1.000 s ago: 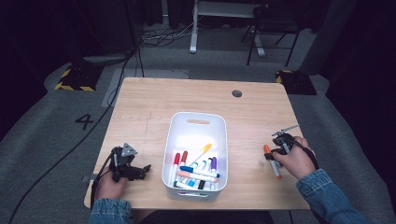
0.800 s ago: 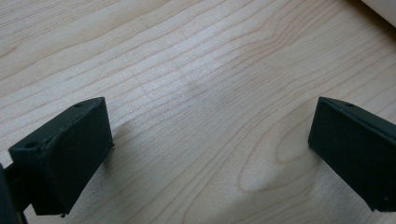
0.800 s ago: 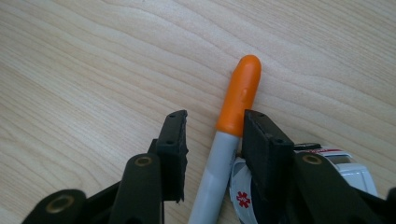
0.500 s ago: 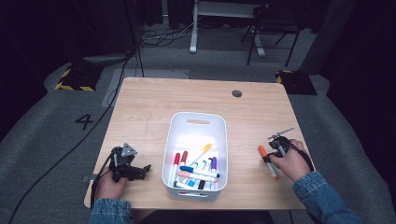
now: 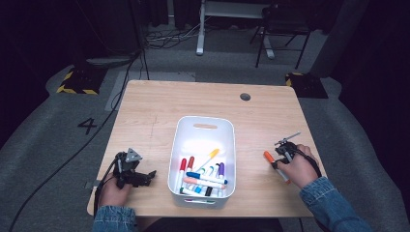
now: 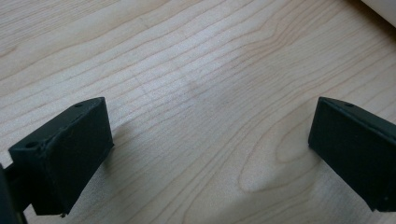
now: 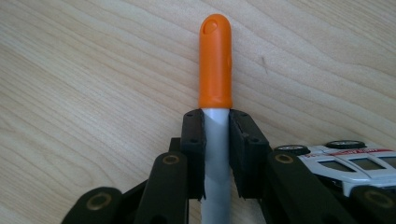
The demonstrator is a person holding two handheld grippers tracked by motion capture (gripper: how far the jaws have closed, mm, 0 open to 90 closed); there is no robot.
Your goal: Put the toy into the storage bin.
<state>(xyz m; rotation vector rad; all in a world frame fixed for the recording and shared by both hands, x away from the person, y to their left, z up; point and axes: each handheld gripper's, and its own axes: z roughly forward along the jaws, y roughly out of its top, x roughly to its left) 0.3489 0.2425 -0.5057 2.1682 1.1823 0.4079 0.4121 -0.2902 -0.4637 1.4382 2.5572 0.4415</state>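
the right gripper (image 7: 216, 154) has just been closing its jaws and now clamps the white barrel of the orange-capped marker (image 7: 215, 65), which lies on the wooden table (image 5: 159, 111) to the right of the white bin (image 5: 205, 126) of markers, cap pointing toward the bin. a toy car (image 7: 345, 161) sits just beside that gripper. the left gripper (image 6: 205, 154) rests near the table's front left corner, jaws spread wide over bare wood.

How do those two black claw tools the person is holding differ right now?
The right gripper is shut on an orange-capped marker; the left gripper stands wide open with bare table between its jaws. The right one sits right of the white bin, the left one left of it. Both are low over the wood.
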